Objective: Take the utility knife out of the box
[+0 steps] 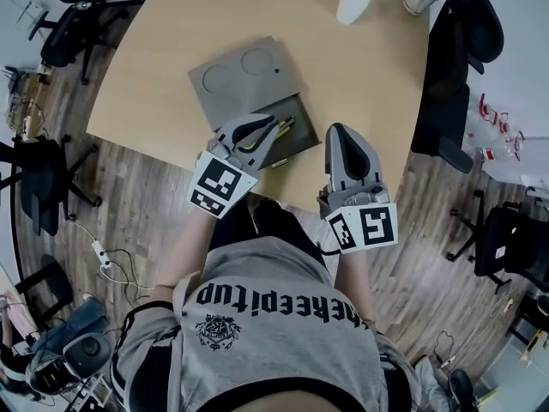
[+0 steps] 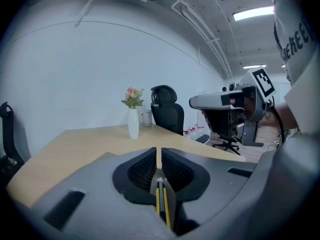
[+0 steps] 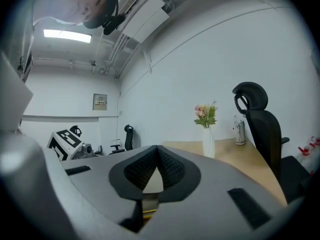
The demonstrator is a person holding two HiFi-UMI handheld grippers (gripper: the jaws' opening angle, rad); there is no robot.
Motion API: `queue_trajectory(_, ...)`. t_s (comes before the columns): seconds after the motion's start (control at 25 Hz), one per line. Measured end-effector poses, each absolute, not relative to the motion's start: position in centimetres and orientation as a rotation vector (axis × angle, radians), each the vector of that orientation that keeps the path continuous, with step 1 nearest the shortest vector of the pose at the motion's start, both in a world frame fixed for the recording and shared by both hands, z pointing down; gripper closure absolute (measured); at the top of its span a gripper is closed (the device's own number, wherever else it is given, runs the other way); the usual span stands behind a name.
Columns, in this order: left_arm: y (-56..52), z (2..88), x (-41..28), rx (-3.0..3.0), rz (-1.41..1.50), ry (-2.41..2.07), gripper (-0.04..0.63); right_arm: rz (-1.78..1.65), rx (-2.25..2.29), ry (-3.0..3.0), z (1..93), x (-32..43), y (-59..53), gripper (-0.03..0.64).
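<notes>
two closed grippers low over the open box

nearest the head camera is the person's grey shirt [image 1: 274,316], with both forearms reaching out from it towards the table edge. the left gripper [image 1: 268,127] sits over the near part of the box, nose pointing away and a little down. its jaws are drawn together to a thin slit, and nothing is pinched between the pads. low in that slit, in the left gripper view, the utility knife [image 2: 161,201] shows as a yellow and black strip on a grey floor, its tip pointing away. from above, it lies in the box tray [image 1: 300,140] under and just past the gripper's nose, on the same slant as the gripper. whether the gripper touches it cannot be told.

the right gripper [image 1: 340,132] hangs just beside the tray's right edge, over the bare table [image 1: 360,75]. its jaw tips meet and it holds nothing. only pale tabletop and a sliver of yellow show through the gap behind the tips.

beyond the tray lies the box lid [image 1: 244,75], flat, touching the tray's far side, with two round hollows in it.

farther along the table stands a white vase [image 1: 354,0] with flowers, upright, well apart from the box. a black office chair [image 1: 467,24] stands just off the table's far right edge.
</notes>
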State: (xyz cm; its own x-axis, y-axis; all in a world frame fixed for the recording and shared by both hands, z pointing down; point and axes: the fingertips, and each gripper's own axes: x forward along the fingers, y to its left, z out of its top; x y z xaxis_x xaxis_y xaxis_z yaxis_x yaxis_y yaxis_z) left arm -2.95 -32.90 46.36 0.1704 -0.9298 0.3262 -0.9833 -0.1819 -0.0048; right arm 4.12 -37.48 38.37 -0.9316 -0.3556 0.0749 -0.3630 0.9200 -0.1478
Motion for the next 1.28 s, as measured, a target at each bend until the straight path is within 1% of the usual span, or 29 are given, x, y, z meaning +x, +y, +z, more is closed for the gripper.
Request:
queue_trajectory(0.52,-33.6,54.0,-2.2,2.048,0.586,-1.731,0.574,0.339,0.504,-3.009,40.7,4.2,-39.7,0.611)
queue_trajectory(0.56,-33.5,54.6,-2.2,2.031,0.596,-1.716,0.568,0.344,0.498,-3.008,40.8,4.0,-39.8,0.611)
queue_trajectory(0.64,-33.2,56.0,-2.0,2.001,0.611,-1.68,0.527,0.35,0.484,-3.007,41.0,3.6,-39.7,0.611)
queue_trajectory(0.68,-33.1,56.6,-1.9,1.991,0.619,-1.664,0.52,0.351,0.476,-3.006,41.1,3.4,-39.7,0.611)
queue_trajectory(0.8,-33.1,57.9,-1.8,1.958,0.659,-1.629,0.511,0.354,0.451,-3.002,41.3,3.0,-39.8,0.611)
queue_trajectory(1.04,-33.0,60.3,-2.0,1.89,0.726,-1.586,0.466,0.361,0.428,-2.993,41.8,2.5,-39.8,0.611)
queue_trajectory(1.28,-33.3,62.1,-2.2,1.83,0.802,-1.568,0.454,0.372,0.421,-2.984,42.0,2.4,-40.4,0.611)
